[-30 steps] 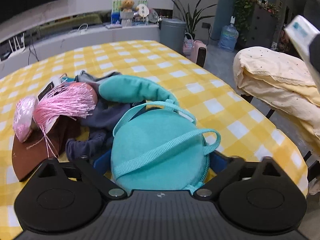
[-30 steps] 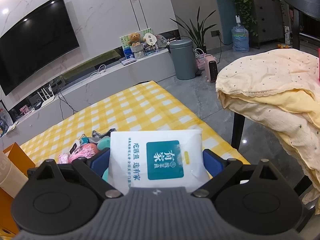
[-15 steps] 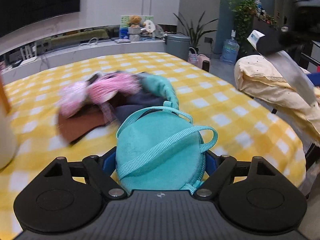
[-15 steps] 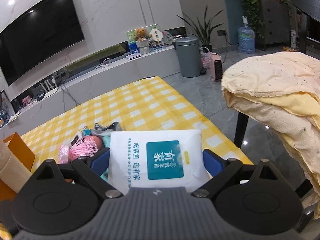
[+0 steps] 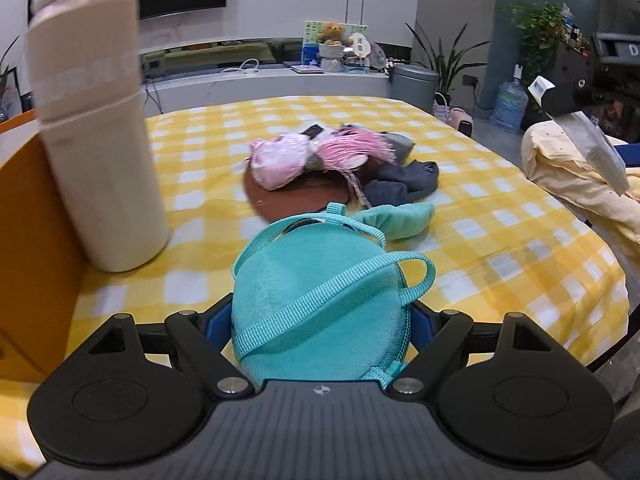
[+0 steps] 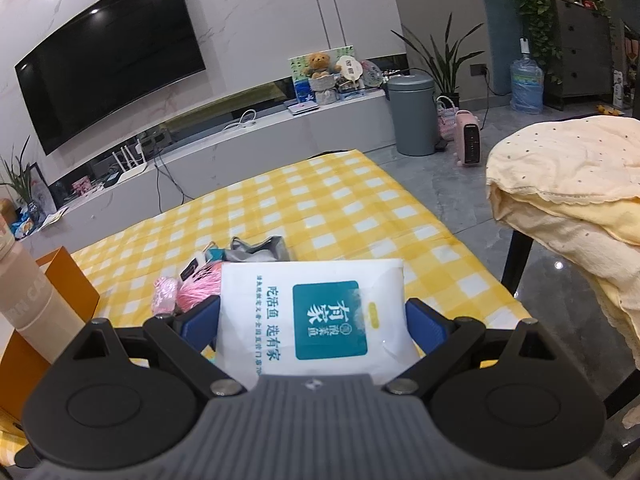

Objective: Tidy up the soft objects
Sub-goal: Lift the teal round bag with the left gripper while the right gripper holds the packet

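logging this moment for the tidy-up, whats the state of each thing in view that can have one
left tongs: shut on the teal pouch
teal pouch: held, zipped shut
right tongs: shut on the white packet
white packet: held above the table edge
bottle: upright, capped
grey pouch: open at the top
pink tassel: lying in the pile
tv: off

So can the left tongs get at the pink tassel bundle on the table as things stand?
Probably not yet. The left tongs are already closed on the teal round pouch, which fills them. The pink tassel bundle lies uncovered farther ahead on the table, so the pouch must go first.
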### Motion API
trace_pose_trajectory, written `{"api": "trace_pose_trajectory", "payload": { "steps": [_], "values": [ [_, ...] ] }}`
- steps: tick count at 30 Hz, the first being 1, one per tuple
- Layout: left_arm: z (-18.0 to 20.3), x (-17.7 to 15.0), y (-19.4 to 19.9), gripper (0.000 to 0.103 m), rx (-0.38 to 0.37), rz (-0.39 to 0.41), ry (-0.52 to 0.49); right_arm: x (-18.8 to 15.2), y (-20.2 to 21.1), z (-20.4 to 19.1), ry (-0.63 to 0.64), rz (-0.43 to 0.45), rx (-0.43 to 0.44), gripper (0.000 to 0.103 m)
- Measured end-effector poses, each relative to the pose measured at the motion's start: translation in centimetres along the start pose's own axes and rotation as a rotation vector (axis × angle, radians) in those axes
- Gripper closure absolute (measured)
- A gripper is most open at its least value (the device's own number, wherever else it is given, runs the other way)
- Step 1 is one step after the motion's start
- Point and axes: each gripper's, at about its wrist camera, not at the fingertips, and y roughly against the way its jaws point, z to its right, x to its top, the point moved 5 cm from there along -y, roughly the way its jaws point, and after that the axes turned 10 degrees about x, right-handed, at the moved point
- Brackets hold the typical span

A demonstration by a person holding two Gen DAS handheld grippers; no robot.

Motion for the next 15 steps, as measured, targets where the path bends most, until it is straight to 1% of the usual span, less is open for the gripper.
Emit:
{"api": "trace_pose_trajectory", "payload": {
  "steps": [11,15],
  "values": [
    [-2.8,0.0,2.7,0.007,0.045,0.0,0.028,-0.6,-0.9,-2.4,0.042,-0.032,0.069,0.009],
    [-3.2,0.3,3.9,0.007,0.044,0.006,0.03,-0.9,-1.3,-3.2,0.038,-0.048,0.1,0.009]
  ]
}}
